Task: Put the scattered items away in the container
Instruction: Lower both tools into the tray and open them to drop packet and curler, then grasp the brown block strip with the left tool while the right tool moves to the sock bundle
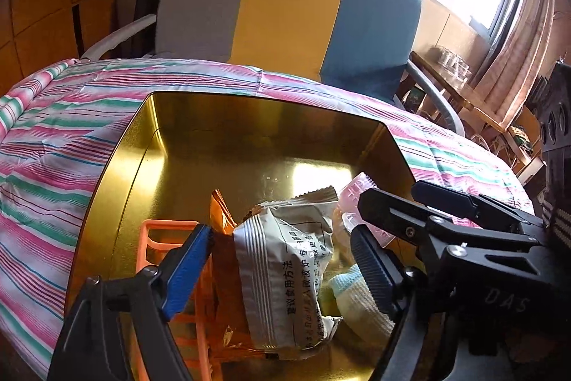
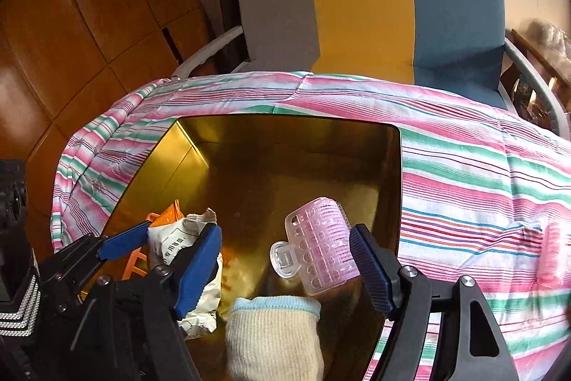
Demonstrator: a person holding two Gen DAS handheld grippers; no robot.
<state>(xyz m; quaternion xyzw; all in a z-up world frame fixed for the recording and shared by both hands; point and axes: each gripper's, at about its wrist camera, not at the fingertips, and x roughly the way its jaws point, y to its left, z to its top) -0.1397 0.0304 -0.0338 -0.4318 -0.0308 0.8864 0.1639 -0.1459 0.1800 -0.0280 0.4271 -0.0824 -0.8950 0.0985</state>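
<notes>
A gold tin box (image 1: 142, 145) (image 2: 200, 159) stands open on the striped cloth. Inside lie a grey-white snack packet (image 1: 285, 266) (image 2: 178, 241), an orange packet (image 1: 221, 213), an orange plastic rack (image 1: 157, 238), a pale sock (image 1: 357, 295) (image 2: 274, 334) and a pink hair roller (image 2: 321, 245) (image 1: 357, 195). My left gripper (image 1: 282, 256) is open over the box, its fingers either side of the snack packet, touching nothing. My right gripper (image 2: 285, 266) is open, with the hair roller between its fingers, loose. The right gripper also shows in the left wrist view (image 1: 446, 213).
The box sits on a pink, green and white striped cloth (image 2: 481, 174). A second pink roller (image 2: 551, 256) lies on the cloth to the right. A grey, yellow and blue chair (image 2: 357, 2) stands behind. Shelves with clutter (image 1: 464, 84) are at far right.
</notes>
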